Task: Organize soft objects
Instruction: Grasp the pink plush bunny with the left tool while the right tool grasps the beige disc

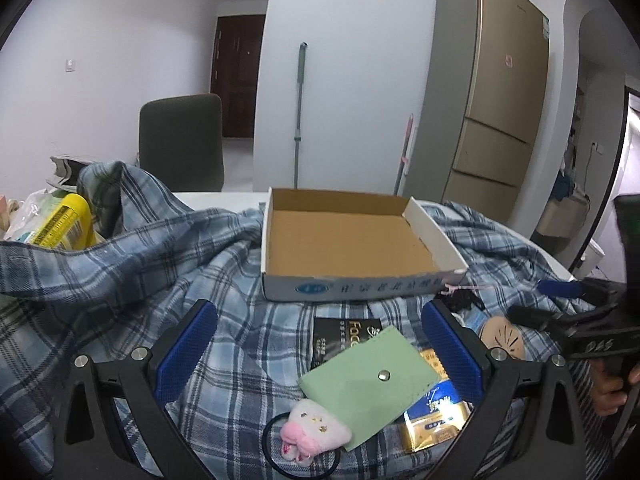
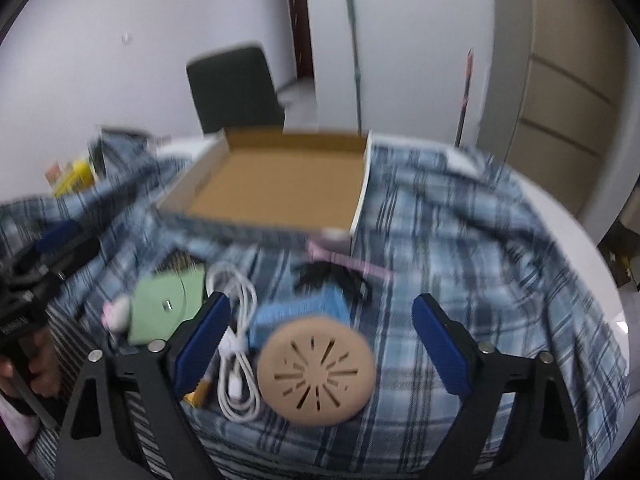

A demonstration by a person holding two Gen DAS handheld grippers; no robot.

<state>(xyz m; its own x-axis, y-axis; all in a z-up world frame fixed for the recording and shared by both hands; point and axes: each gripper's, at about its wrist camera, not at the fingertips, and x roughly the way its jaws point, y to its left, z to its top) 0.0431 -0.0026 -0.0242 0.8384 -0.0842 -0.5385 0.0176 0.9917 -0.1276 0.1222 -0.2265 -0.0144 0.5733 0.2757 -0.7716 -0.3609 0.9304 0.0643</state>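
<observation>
Round white table (image 1: pixel 224 197) draped with blue plaid cloth (image 1: pixel 248 344); olive chair, mop handle and gold refrigerator behind. Landmark: shallow open cardboard box (image 1: pixel 348 240), brown inside, resting on the cloth and holding nothing.

Item positions relative to the box:
- Just in front, left-wrist view: pale green felt pouch with metal snap (image 1: pixel 368 380), overlapping a black card and a gold-and-blue sachet.
- Nearer than the pouch, touching its edge: pink-and-white plush charm on a black hair tie (image 1: pixel 314 432).
- In front, right-wrist view: round tan pad with radial slots (image 2: pixel 316 372), lying on a light blue folded item; coiled white cable (image 2: pixel 236 344) beside it. Black cord and pink strip just at the box's front corner.

Tong state: left gripper (image 1: pixel 320 352) spread wide, bracketing the pouch, pinching nothing. Right gripper (image 2: pixel 320 340) spread wide around the tan pad, pinching nothing; view blurred.

Likely step: first pick for transfer into the box.

Procedure advice:
1. Lower until pads flank one item only.
2. Avoid catching the cloth, cable or sachet.
3. Pinch the pouch by one edge, the plush by its body.
4. Lift clear of the box wall before release.
</observation>
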